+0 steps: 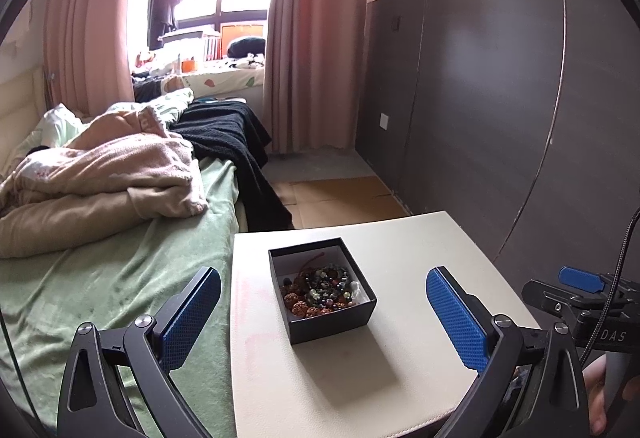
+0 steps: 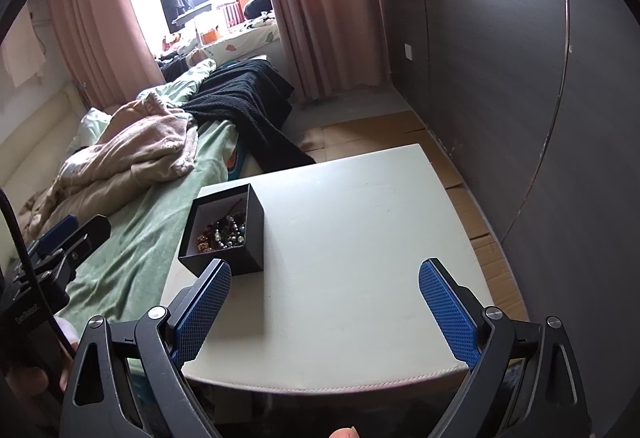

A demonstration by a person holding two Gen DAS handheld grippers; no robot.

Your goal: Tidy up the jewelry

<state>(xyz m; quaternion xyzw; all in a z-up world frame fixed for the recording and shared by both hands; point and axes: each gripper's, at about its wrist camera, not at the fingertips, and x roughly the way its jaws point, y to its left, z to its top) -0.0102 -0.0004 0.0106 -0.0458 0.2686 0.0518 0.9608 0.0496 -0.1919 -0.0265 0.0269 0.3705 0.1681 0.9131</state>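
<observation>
A small open black box [image 1: 328,318] stands on a white table [image 1: 420,250]. It holds a tangle of beaded jewelry [image 1: 322,288], brown, green and dark beads. My left gripper [image 1: 323,306] is open and empty, its blue pads either side of the box and a little short of it. In the right wrist view the box [image 2: 244,250] sits at the table's [image 2: 360,238] left edge with the beads [image 2: 222,234] inside. My right gripper [image 2: 325,298] is open and empty, above the table's front, its left pad close to the box's near corner.
A bed [image 1: 120,278] with a green sheet, beige blankets [image 1: 100,182] and a black throw [image 1: 232,134] lies left of the table. A dark panelled wall [image 1: 500,98] stands on the right. Cardboard [image 1: 340,198] covers the floor beyond. The right gripper's body [image 1: 588,302] shows at the left view's right edge.
</observation>
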